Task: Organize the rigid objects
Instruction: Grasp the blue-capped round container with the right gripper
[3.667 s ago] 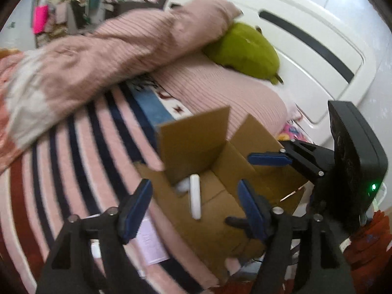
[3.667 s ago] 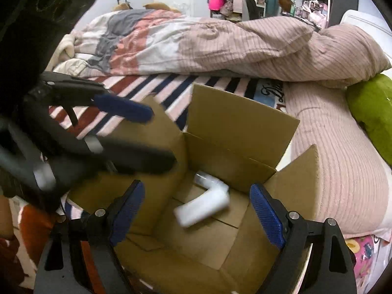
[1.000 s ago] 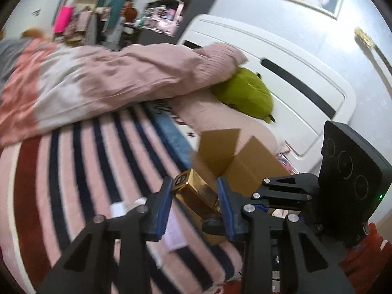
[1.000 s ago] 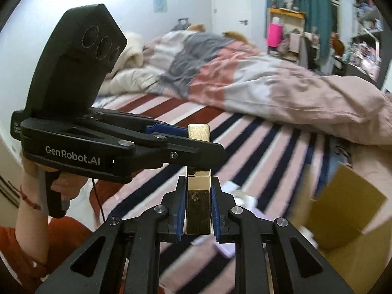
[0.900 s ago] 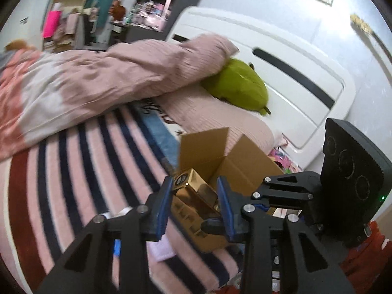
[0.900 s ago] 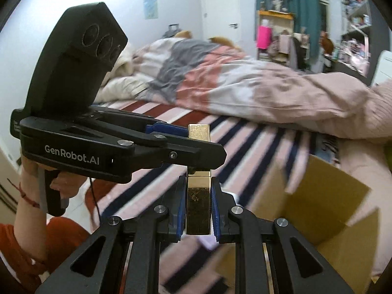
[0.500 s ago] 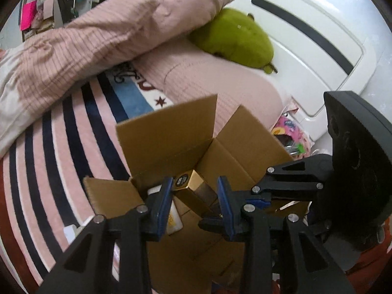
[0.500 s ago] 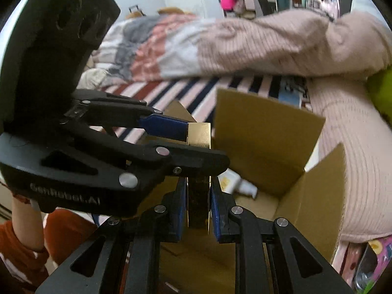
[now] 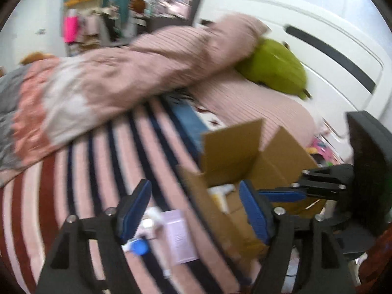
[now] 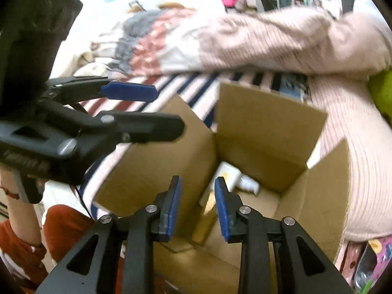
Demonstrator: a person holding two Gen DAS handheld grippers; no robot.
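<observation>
A crumpled pink and grey duvet (image 9: 103, 83) lies at the left over the striped bed (image 9: 80, 176), a green plush (image 9: 274, 66) against the white headboard (image 9: 325, 49) at the right. The left tool (image 9: 193, 210) is spreading with nothing between its pads, above small packets (image 9: 176, 232) beside the open cardboard box (image 10: 267, 132). The right tool (image 10: 197, 205) is parting, empty, over the box, where white items (image 10: 235, 176) lie inside.

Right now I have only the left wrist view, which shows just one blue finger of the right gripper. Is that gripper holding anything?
Observer: No. The right gripper hangs over the cardboard box, jaws opening, nothing between its pads.
Operator: What's on the box floor?
Observer: A white bottle with a yellow mark lies in the far corner.
Operator: And what's behind my camera?
Observer: A hand grips the left gripper's handle; its jaws are opening, empty.
</observation>
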